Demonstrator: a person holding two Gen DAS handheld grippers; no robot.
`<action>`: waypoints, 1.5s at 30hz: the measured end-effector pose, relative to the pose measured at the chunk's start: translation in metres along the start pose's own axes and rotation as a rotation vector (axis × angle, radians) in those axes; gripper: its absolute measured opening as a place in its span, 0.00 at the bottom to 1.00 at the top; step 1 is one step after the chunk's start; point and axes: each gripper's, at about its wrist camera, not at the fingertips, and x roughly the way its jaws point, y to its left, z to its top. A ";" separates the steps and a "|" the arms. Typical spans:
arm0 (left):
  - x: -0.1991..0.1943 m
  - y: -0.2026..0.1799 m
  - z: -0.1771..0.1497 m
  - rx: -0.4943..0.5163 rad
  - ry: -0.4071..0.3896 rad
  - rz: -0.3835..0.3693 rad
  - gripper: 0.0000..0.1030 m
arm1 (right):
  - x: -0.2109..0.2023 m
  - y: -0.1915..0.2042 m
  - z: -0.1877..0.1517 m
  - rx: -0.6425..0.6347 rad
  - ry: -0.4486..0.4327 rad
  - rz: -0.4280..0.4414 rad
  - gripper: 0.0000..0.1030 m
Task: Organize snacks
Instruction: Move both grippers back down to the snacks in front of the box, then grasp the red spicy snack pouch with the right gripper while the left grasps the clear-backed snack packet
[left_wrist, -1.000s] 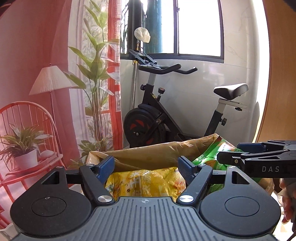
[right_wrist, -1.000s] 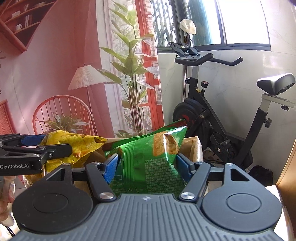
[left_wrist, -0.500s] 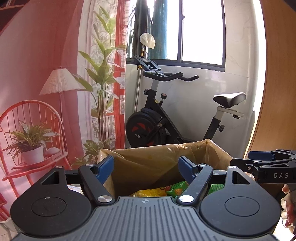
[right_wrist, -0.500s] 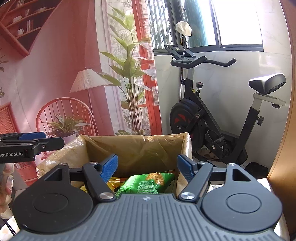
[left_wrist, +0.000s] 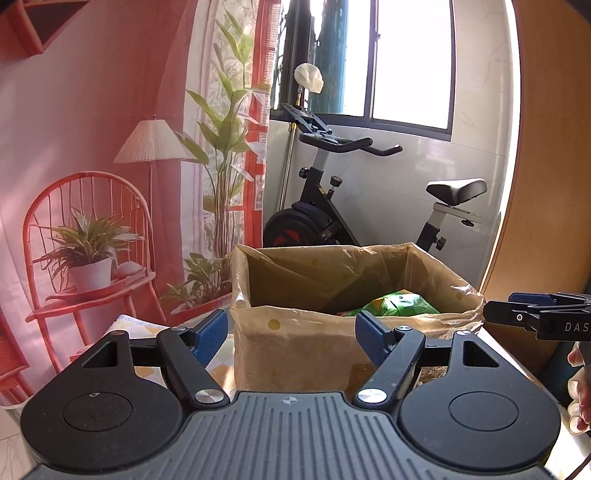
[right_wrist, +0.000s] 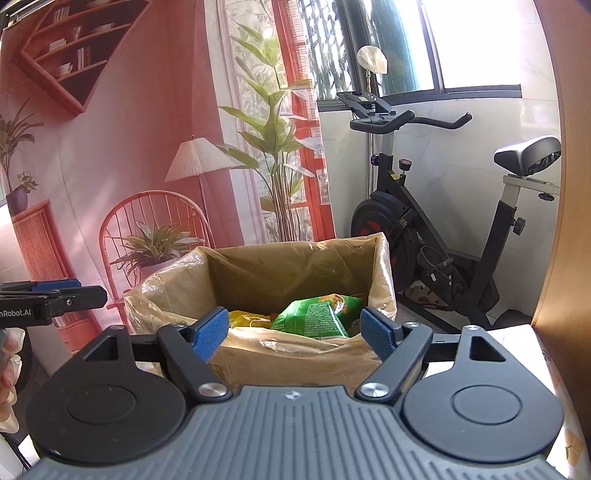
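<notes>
You are holding your left gripper (left_wrist: 291, 334) in front of a cardboard box (left_wrist: 295, 354) lined with a crinkled, translucent yellowish plastic bag (left_wrist: 332, 266); its blue ribbed pads (left_wrist: 210, 334) are standing well apart with nothing between them. Your right gripper (right_wrist: 293, 330) is facing the same box (right_wrist: 295, 354) from the other side, its jaws having just been opening, and they are now gaping wide and empty, the textured blue pads (right_wrist: 376, 334) clear of everything.

The snacks are lying inside the box. A glossy green chip bag (right_wrist: 317, 314), puffed and creased, with a picture of chips on its face, is resting on its side toward the right of the interior. A crumpled yellow snack bag (right_wrist: 245, 318) is lying just beside it on the left, mostly hidden behind the near wall. From the left camera you are seeing only a wedge of the green bag (left_wrist: 399, 304) above the rim.

The liner is folding loosely over the box edges, wrinkled and shiny where light is catching it. Each gripper's black arm is poking into the edge of the other's view, with part of a hand (left_wrist: 580, 391) gripping below it.

Behind the box, a black exercise bike (right_wrist: 424, 229) with a padded saddle is standing by a pale wall under a window, and a printed red backdrop (left_wrist: 92, 166) is showing a chair, lamp and leafy plants.
</notes>
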 end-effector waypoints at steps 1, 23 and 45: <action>-0.003 0.002 -0.005 -0.001 0.004 0.006 0.76 | -0.003 0.000 -0.005 -0.004 0.003 -0.002 0.78; 0.025 0.032 -0.087 -0.125 0.183 0.045 0.70 | 0.044 -0.028 -0.130 -0.134 0.296 -0.015 0.66; 0.050 0.035 -0.135 -0.189 0.304 0.056 0.68 | 0.087 -0.023 -0.172 -0.261 0.400 0.062 0.50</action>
